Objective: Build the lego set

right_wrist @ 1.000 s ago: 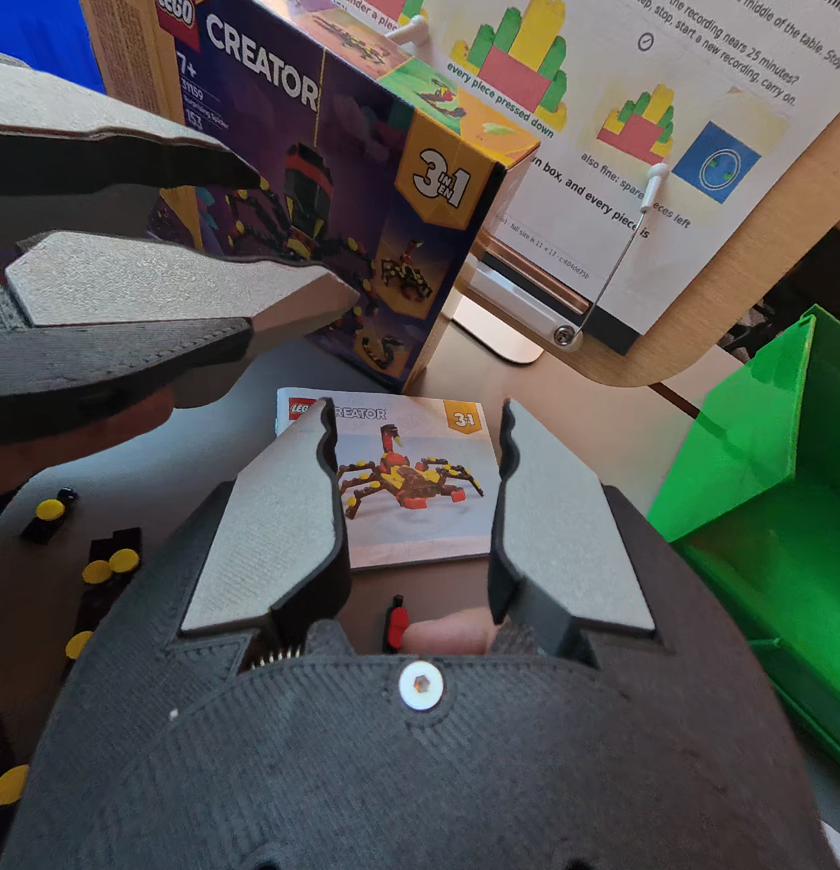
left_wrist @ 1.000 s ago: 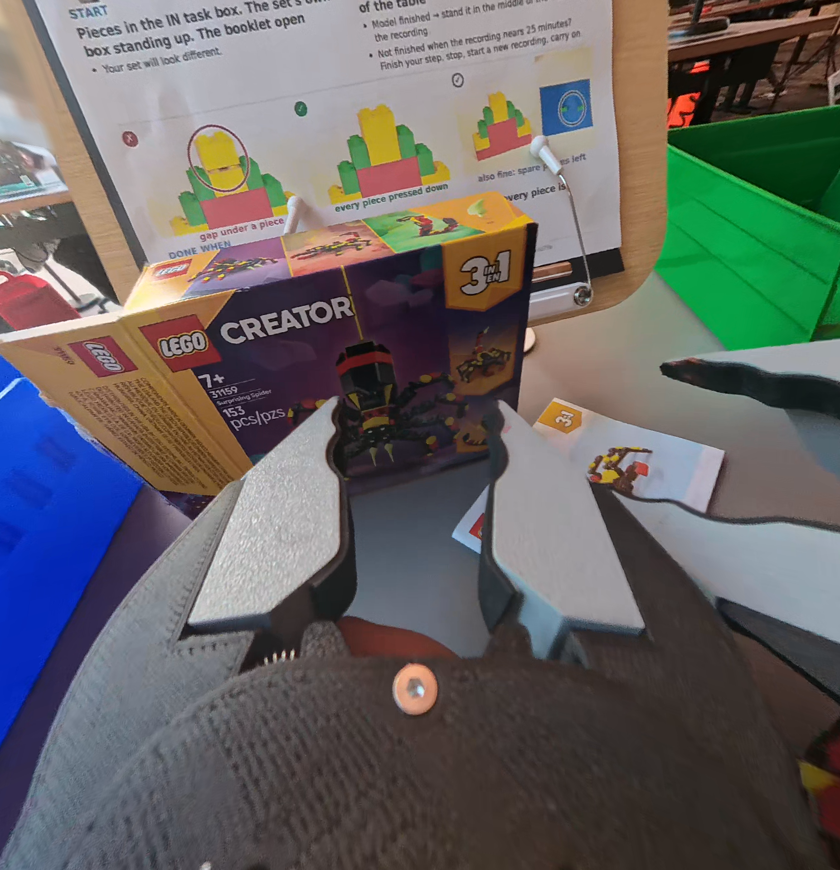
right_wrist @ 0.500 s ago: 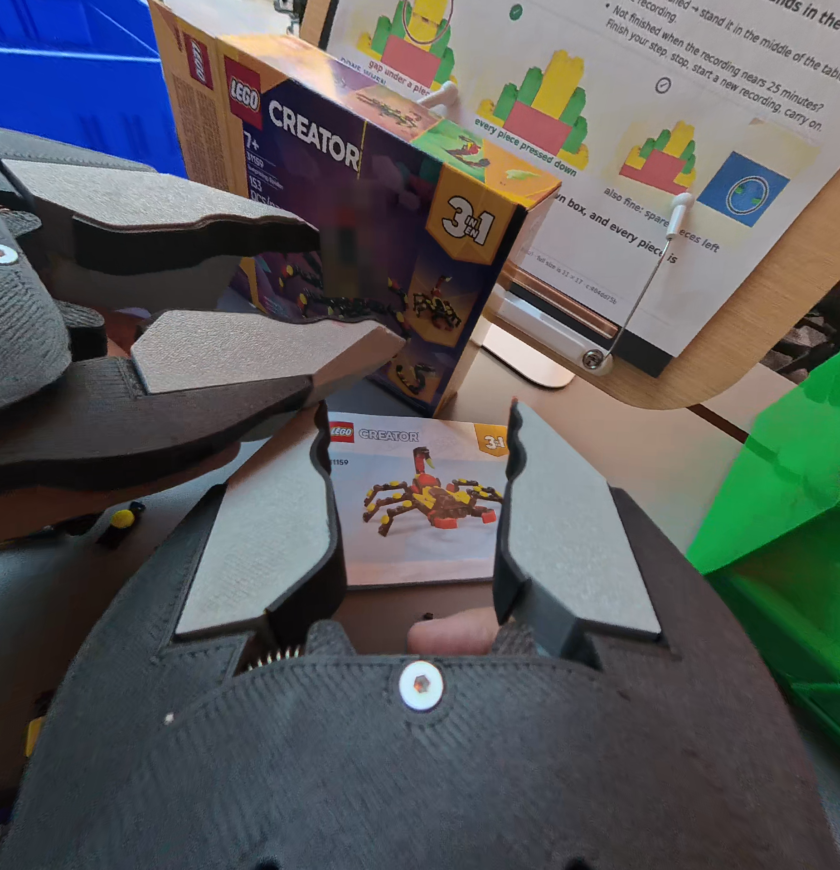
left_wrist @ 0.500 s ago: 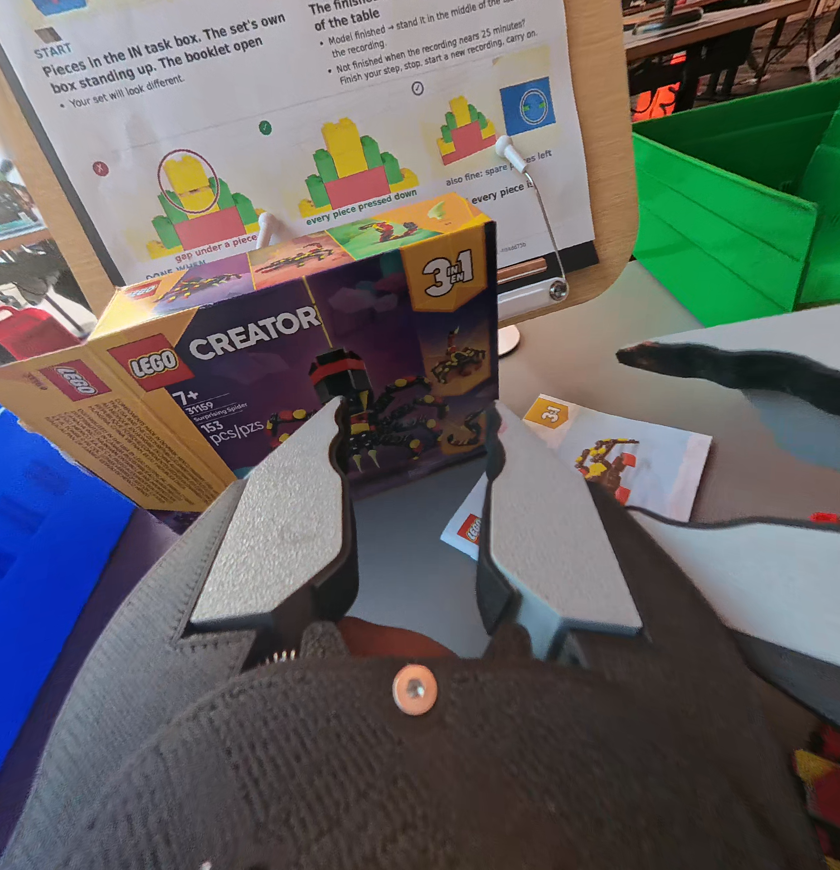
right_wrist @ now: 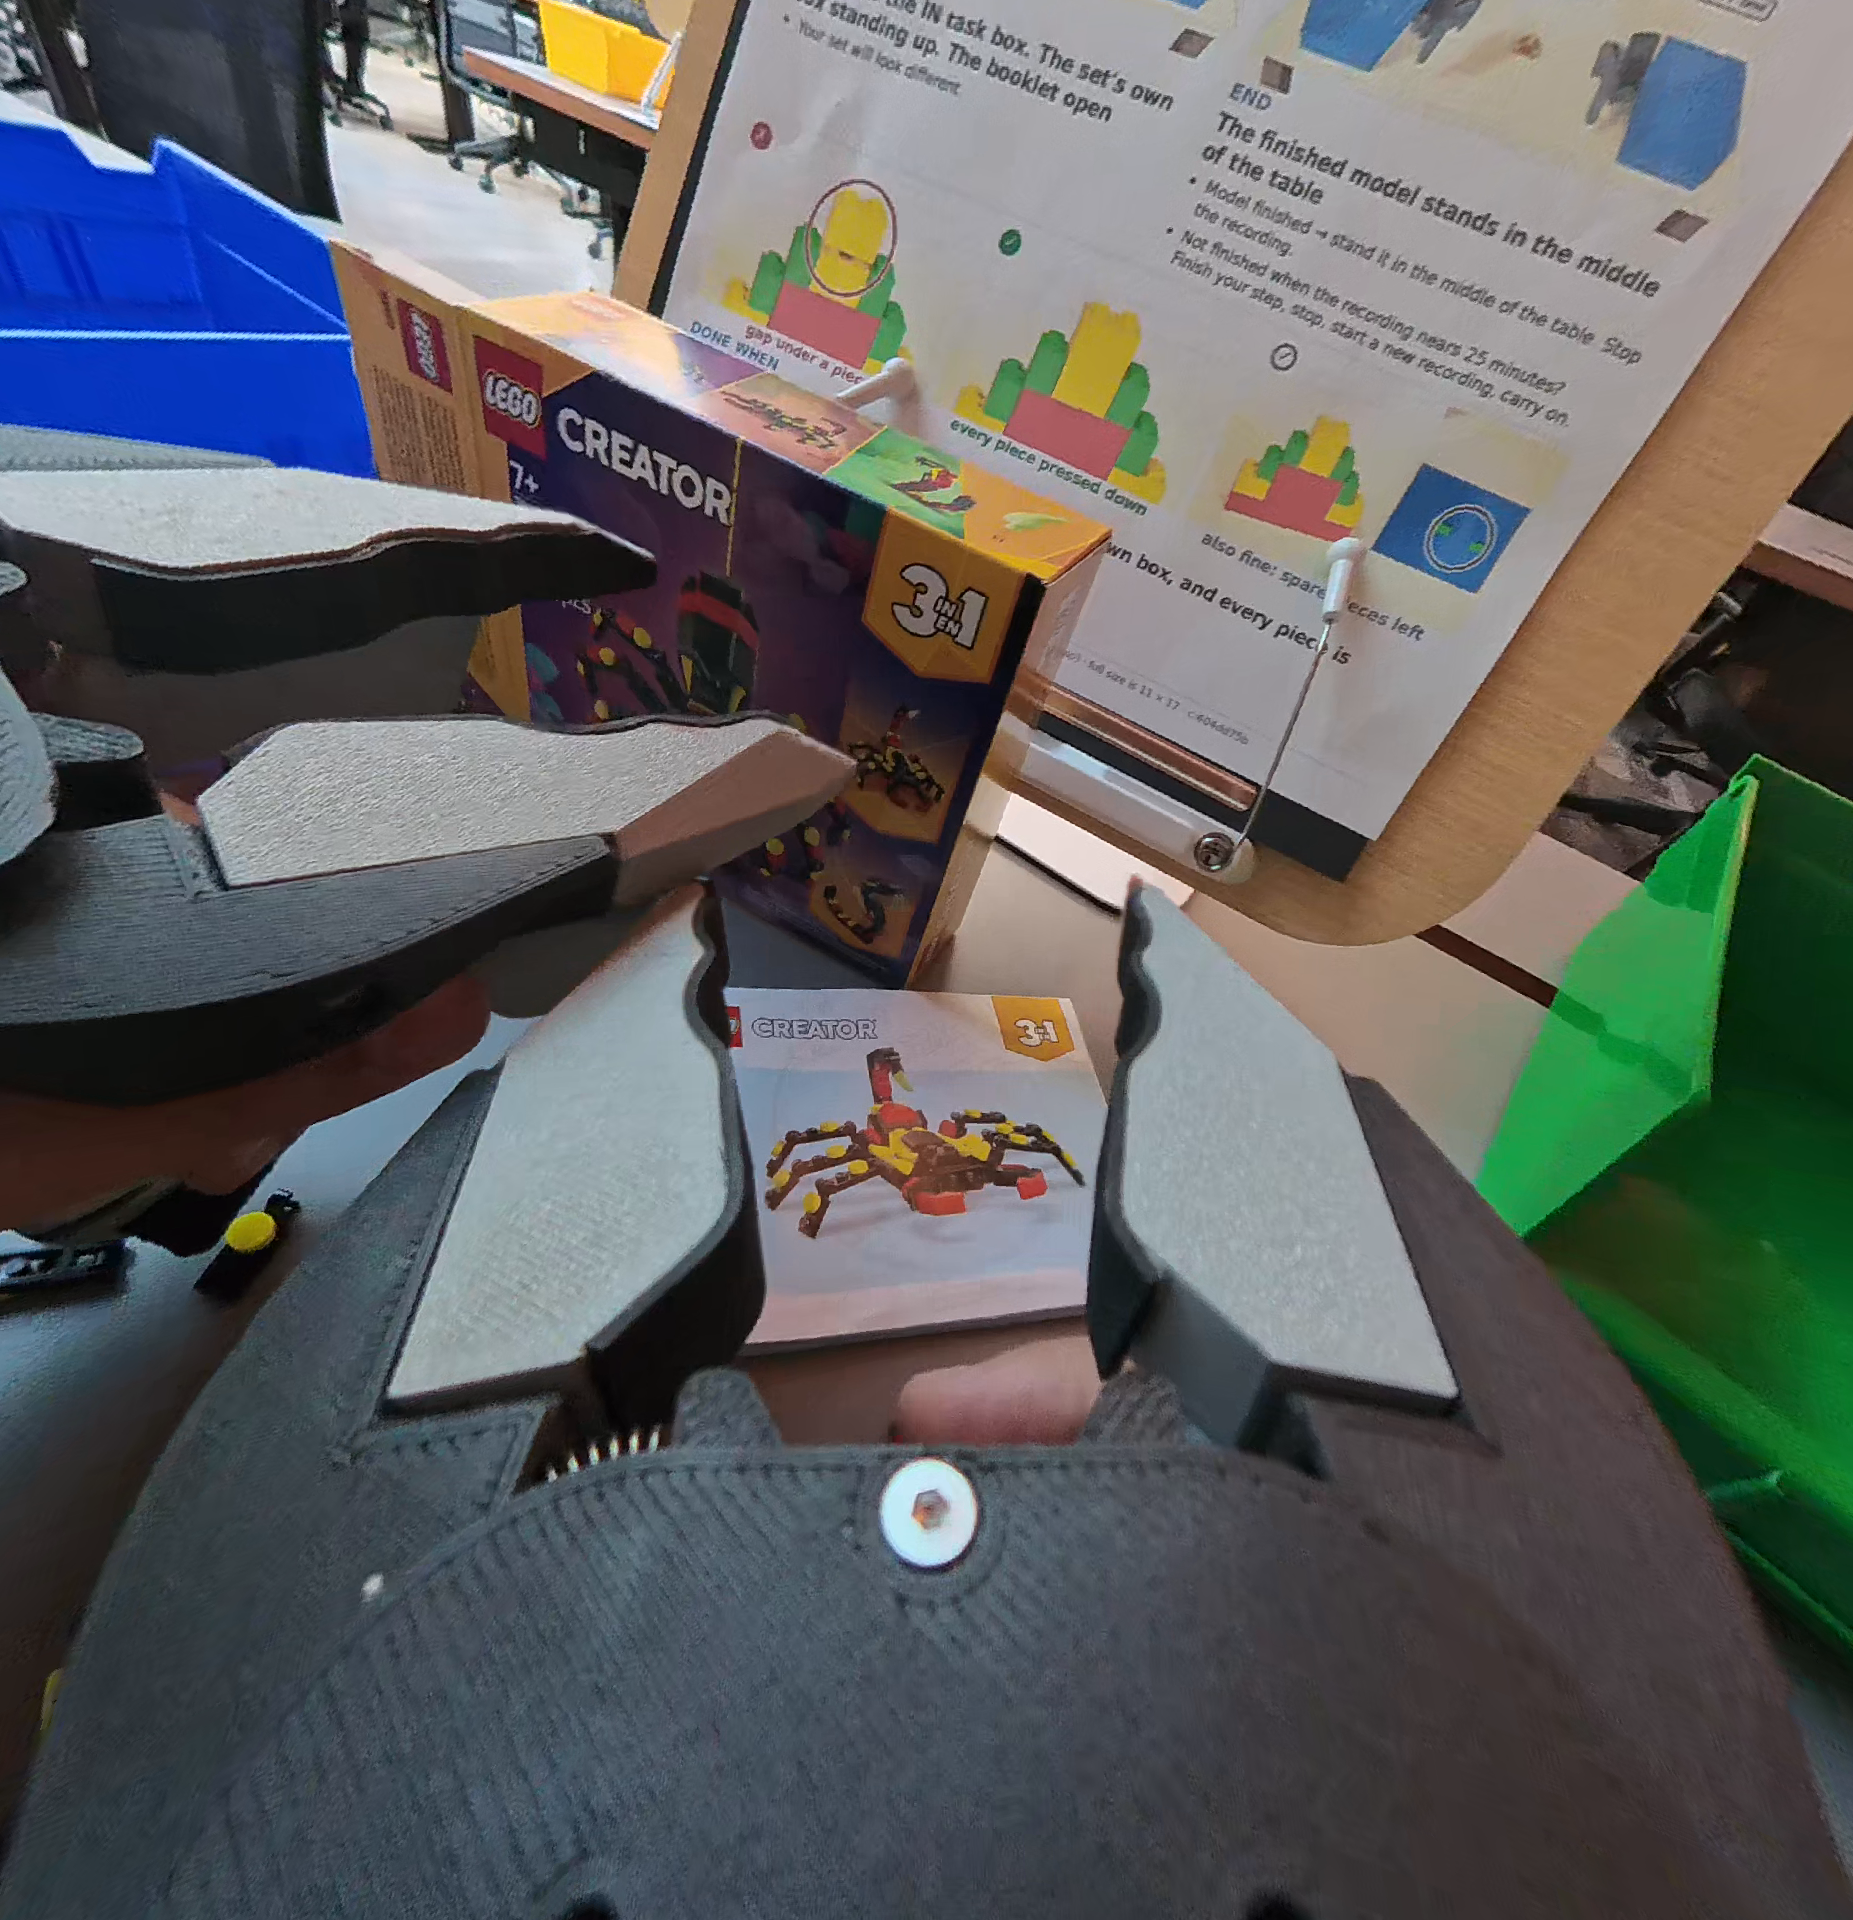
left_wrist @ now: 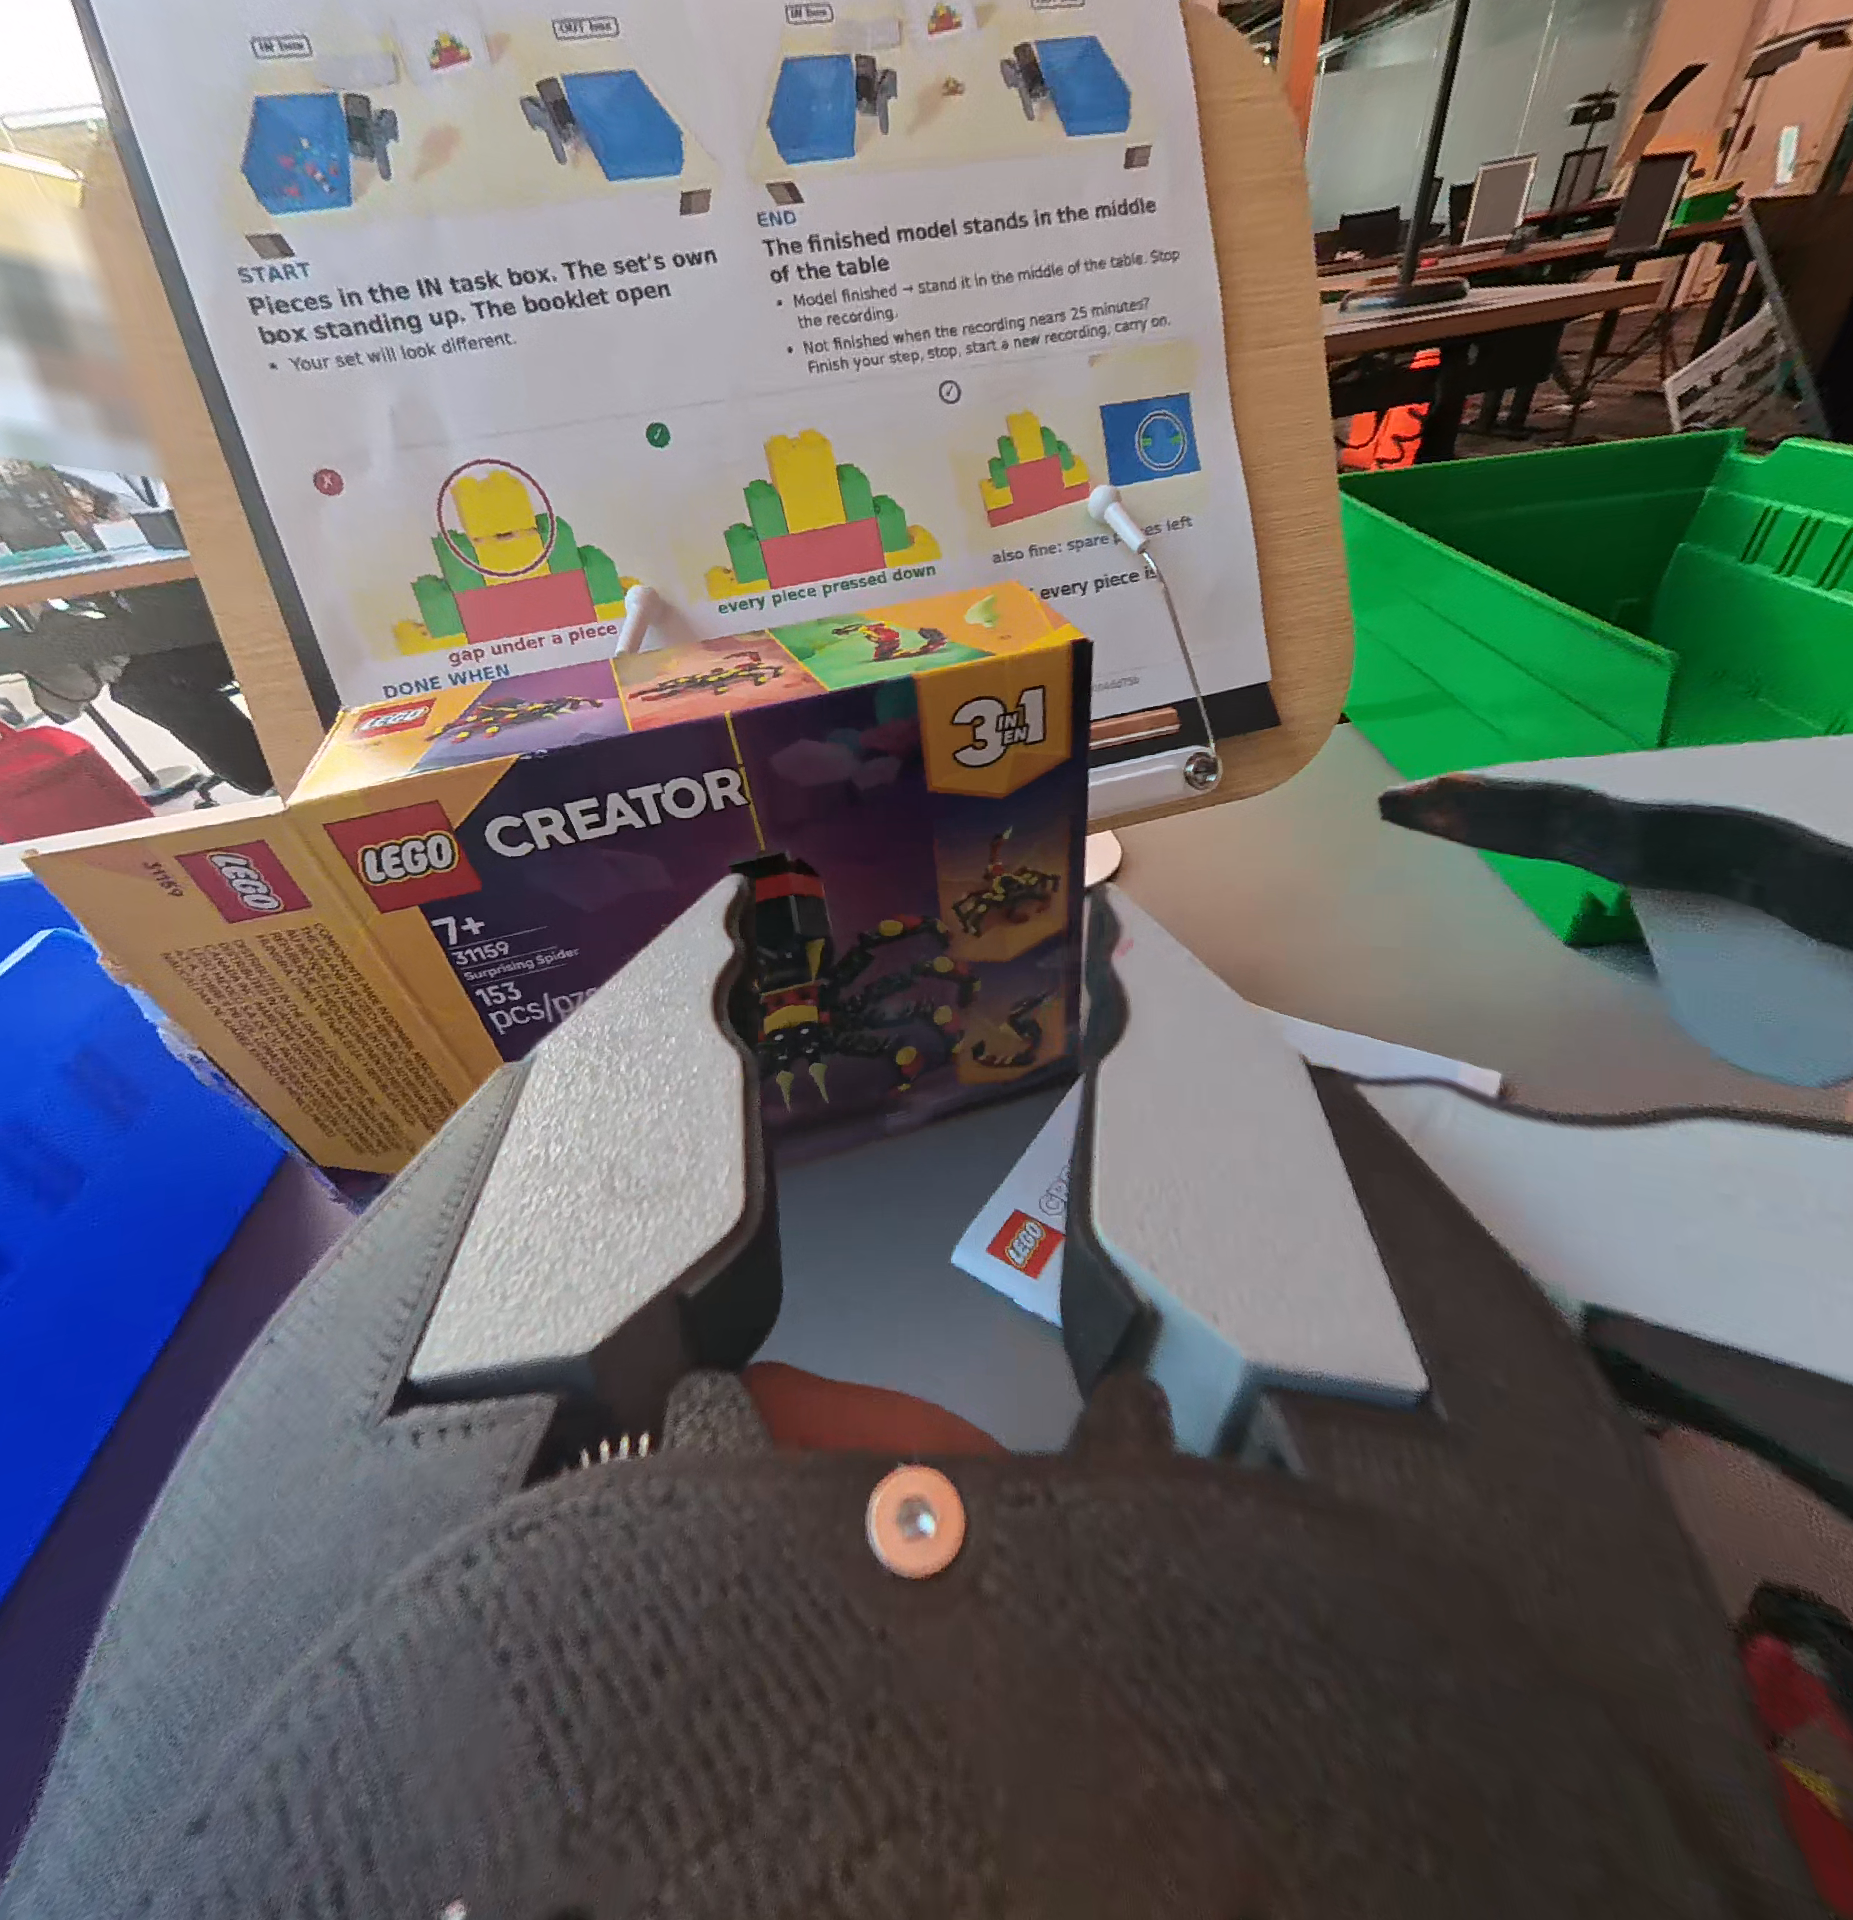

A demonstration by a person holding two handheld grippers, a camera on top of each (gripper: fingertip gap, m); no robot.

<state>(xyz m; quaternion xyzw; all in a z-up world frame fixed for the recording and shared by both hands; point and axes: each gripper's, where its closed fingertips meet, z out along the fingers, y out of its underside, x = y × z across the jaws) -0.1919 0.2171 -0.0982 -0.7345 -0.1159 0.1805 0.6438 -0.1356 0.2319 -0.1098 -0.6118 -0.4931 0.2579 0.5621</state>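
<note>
My left gripper (left_wrist: 917,914) is open and empty, held above the table in front of a purple and yellow toy-brick set box (left_wrist: 631,904) that stands upright. My right gripper (right_wrist: 922,914) is open and empty above a white instruction booklet (right_wrist: 917,1153) with a scorpion model on its cover, lying flat on the table. The booklet's corner shows in the left wrist view (left_wrist: 1015,1236). The box also shows in the right wrist view (right_wrist: 797,665). The left gripper's fingers (right_wrist: 486,790) reach in from the left there. The right gripper's fingers (left_wrist: 1732,894) show at the right of the left wrist view.
A wooden stand with a printed instruction sheet (left_wrist: 714,332) rises behind the box. A green bin (left_wrist: 1587,623) stands at the right, also in the right wrist view (right_wrist: 1732,1195). A blue bin (left_wrist: 80,1195) is at the left. Small black and yellow bricks (right_wrist: 247,1236) lie at the left.
Both grippers have drawn back and risen a little, so box and booklet sit lower in view. The left jaws have opened slightly. Nothing was grasped.
</note>
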